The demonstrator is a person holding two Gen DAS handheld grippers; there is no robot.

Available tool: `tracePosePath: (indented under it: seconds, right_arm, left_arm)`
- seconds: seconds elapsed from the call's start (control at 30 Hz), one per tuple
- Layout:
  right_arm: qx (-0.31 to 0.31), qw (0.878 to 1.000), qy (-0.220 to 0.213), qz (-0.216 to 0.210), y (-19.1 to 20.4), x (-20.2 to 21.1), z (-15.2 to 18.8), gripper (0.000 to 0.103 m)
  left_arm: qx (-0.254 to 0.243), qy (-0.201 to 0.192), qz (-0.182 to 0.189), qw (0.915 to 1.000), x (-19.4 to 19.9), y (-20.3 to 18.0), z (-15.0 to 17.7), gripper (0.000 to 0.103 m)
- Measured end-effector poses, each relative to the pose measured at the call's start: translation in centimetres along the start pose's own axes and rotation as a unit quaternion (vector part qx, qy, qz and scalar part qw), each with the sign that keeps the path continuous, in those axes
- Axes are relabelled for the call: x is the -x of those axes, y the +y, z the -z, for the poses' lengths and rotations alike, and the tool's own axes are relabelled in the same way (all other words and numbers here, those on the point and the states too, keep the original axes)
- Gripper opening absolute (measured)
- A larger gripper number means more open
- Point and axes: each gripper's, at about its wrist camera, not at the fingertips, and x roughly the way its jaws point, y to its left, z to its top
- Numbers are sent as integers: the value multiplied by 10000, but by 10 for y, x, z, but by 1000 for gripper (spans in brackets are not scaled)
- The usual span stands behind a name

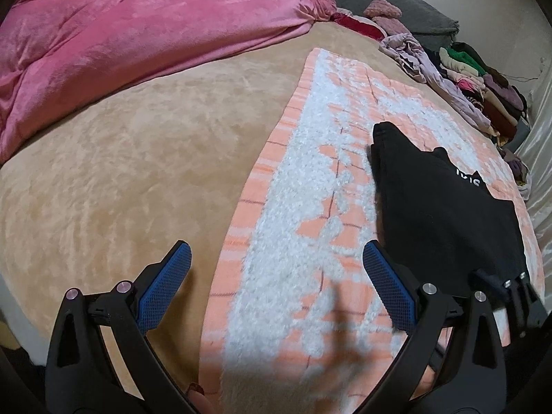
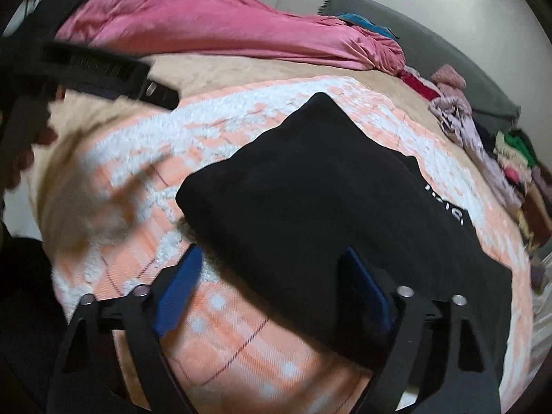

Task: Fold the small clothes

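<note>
A black garment [image 1: 445, 207] with white lettering lies partly folded on an orange and white towel [image 1: 310, 207] spread on the bed. My left gripper [image 1: 276, 283] is open and empty, low over the towel's left part, left of the garment. In the right wrist view the garment [image 2: 327, 207] fills the middle and its near edge lies between the blue pads of my right gripper [image 2: 272, 293], which is open around it. The other gripper [image 2: 103, 69] shows blurred at the upper left there. The right gripper also shows at the garment's near corner in the left wrist view [image 1: 514, 286].
A beige fleece cover [image 1: 120, 172] covers the bed. A pink blanket [image 1: 138, 41] lies bunched along the far side. A pile of mixed clothes [image 1: 476, 79] sits at the far right by a grey pillow [image 1: 396, 10]. The wall is close on the right.
</note>
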Motion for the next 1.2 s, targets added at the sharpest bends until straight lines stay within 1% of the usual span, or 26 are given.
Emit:
tracePosePath:
  seconds: [0.23, 0.27, 0.3, 0.37, 0.4, 0.47, 0.53, 0.57, 0.6, 0.67, 0.77, 0.87, 0.93, 1.0, 1.07, 1.2]
  right_arm:
    - [252, 9993, -179, 226, 6, -9, 0, 74]
    - [325, 9989, -221, 268, 7, -10, 0, 71]
    - [391, 9985, -261, 275, 9, -10, 0, 67]
    - [560, 9972, -369, 318, 13, -10, 2, 54]
    - [653, 9964, -408, 353, 15, -10, 2, 50]
    - [799, 9946, -511, 428, 17, -10, 4, 29]
    - [718, 9949, -579, 415, 13, -10, 5, 18]
    - [610, 9957, -600, 357, 9, -8, 5, 15]
    - [453, 9967, -636, 242, 3, -6, 5, 14]
    - [-13, 9974, -716, -127, -13, 2, 4, 13]
    - [-549, 9933, -820, -594, -34, 8, 4, 13]
    - [-923, 9880, -844, -912, -50, 9, 2, 12]
    - [-1066, 9851, -870, -1035, -54, 11, 1, 12]
    - [-1110, 9838, -915, -1071, -56, 14, 1, 12]
    - [-1147, 9826, -952, -1105, -57, 17, 0, 12]
    - [-1221, 9805, -1009, -1168, -59, 19, 1, 12]
  left_arm:
    - [-88, 72, 182, 9998, -7, -16, -19, 93]
    - [-95, 82, 205, 9997, -8, -18, -21, 93]
    - [-103, 102, 224, 9996, -10, -20, -23, 93]
    - [-140, 154, 286, 9994, -15, -26, -29, 93]
    - [-164, 190, 316, 9992, -17, -29, -31, 93]
    - [-181, 257, 402, 9987, -22, -33, -34, 93]
    - [-152, 350, 504, 9980, -26, -37, -36, 93]
    - [-123, 417, 593, 9973, -29, -39, -38, 93]
    - [-112, 446, 641, 9969, -31, -40, -39, 93]
    - [-79, 530, 804, 9953, -34, -45, -42, 93]
    - [-1, 650, 1104, 9918, -38, -54, -48, 93]
    - [18, 785, 1433, 9866, -45, -67, -57, 93]
    - [-34, 889, 1480, 9850, -53, -75, -62, 93]
    - [-70, 993, 1522, 9833, -61, -81, -65, 93]
    - [-32, 1185, 1605, 9799, -75, -86, -67, 93]
    - [74, 1393, 1601, 9772, -94, -89, -67, 93]
